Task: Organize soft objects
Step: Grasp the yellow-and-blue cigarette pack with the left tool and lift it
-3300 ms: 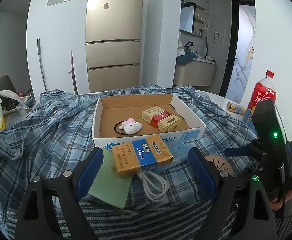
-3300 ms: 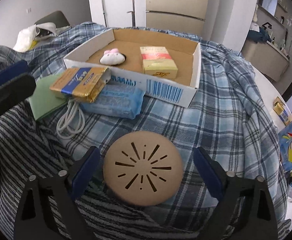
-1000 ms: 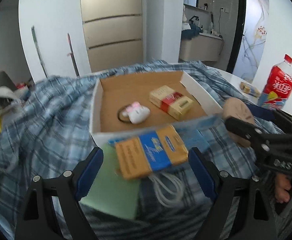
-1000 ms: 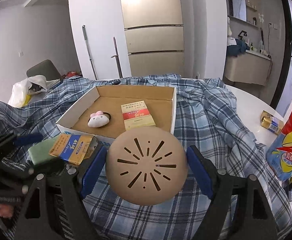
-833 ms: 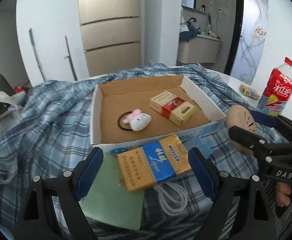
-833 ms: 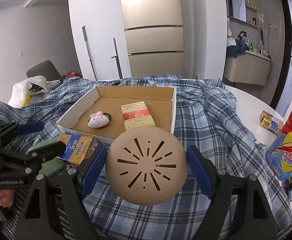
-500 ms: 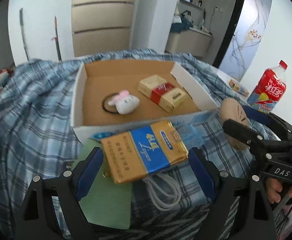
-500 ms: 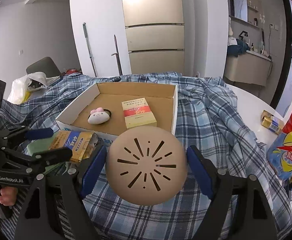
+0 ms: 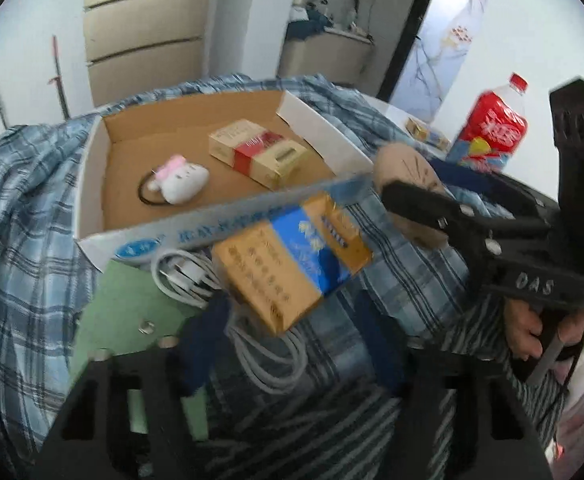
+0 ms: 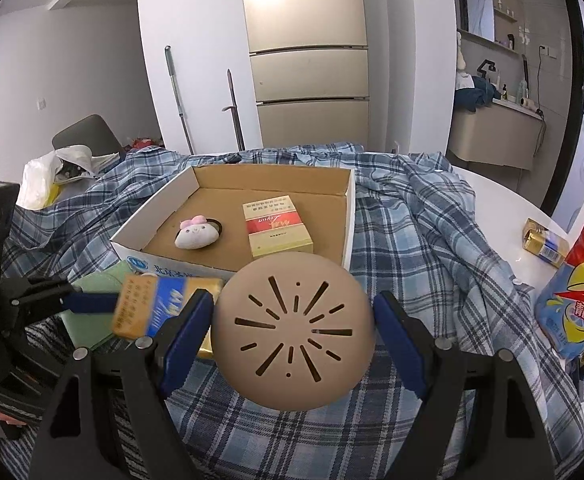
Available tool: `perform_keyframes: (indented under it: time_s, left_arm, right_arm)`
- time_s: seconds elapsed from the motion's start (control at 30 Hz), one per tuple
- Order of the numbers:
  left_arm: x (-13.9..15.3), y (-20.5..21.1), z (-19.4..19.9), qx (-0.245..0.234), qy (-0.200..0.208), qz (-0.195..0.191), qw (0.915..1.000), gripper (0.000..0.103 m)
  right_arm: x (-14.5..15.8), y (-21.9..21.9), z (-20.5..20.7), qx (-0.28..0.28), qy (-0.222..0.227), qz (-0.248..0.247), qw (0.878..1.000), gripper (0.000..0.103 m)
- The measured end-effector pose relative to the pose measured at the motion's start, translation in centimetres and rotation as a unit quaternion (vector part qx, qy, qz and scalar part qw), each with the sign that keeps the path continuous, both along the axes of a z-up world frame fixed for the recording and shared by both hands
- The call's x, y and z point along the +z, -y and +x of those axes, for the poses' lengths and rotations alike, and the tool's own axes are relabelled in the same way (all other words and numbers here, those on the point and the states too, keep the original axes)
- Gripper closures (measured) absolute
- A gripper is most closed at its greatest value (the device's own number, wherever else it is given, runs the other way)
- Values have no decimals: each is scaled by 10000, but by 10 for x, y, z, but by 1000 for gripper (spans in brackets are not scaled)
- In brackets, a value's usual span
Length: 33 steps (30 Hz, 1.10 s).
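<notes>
My right gripper is shut on a tan round pad with slits and holds it above the plaid cloth in front of the cardboard box. It also shows in the left wrist view. My left gripper is closed on the gold-and-blue packet, lifted near the box front; the packet also shows in the right wrist view. The box holds a white plush with pink bow and a red-and-cream packet.
A white cable and a green pad lie on the cloth before the box. A red drink bottle and small packs stand at the right on the white table.
My left gripper has closed in on the gold-and-blue packet and lifted it. My right gripper holds the tan pad as before, almost still.
</notes>
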<state>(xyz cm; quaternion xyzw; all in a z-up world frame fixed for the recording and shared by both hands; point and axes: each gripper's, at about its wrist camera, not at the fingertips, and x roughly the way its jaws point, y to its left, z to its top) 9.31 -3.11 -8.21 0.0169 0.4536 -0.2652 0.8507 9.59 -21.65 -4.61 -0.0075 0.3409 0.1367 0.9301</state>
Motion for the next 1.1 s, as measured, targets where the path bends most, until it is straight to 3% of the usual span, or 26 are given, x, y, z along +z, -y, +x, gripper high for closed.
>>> perform_keyframes:
  time_s: [0.03, 0.17, 0.27, 0.37, 0.4, 0.47, 0.57, 0.67, 0.8, 0.97, 1.03, 1.1]
  left_arm:
    - [-1, 2, -2, -129, -103, 23, 9999, 57]
    - [3, 2, -16, -546, -109, 136, 9984, 65]
    - [13, 6, -29, -488, 307, 449, 9973, 65]
    - [20, 14, -37, -321, 935, 989, 9902, 64]
    - [21, 20, -41, -470, 1133, 1230, 9848, 63]
    - [22, 28, -47, -837, 1379, 1534, 9749, 49]
    - [21, 41, -52, -1411, 1789, 2003, 9529, 41]
    - [19, 50, -44, -1808, 1739, 2195, 9428, 41]
    - [17, 53, -29, -2073, 1455, 2071, 9450, 41]
    - [9, 73, -29, -2371, 1319, 2286, 9350, 41]
    - [7, 77, -23, -2288, 1215, 2225, 9399, 41]
    - [5, 80, -21, -2326, 1199, 2270, 9381, 41]
  right_arm:
    - [0, 0, 0, -2, 9, 6, 10000, 22]
    - [3, 4, -1, -67, 63, 66, 9999, 22]
    - [6, 10, -3, -176, 143, 185, 9996, 22]
    - [9, 16, -3, -214, 203, 329, 9990, 22]
    - [10, 17, -3, -211, 203, 373, 9989, 22]
    - [11, 21, -4, -225, 201, 467, 9985, 22]
    - [14, 28, -5, -278, 240, 610, 9975, 22]
    - [17, 36, -6, -388, 265, 735, 9962, 22]
    - [16, 42, -5, -712, 235, 640, 9951, 22]
    - [16, 47, -4, -725, 205, 749, 9943, 22]
    - [16, 48, -4, -693, 186, 777, 9944, 22]
    - [15, 49, -3, -681, 181, 812, 9942, 22]
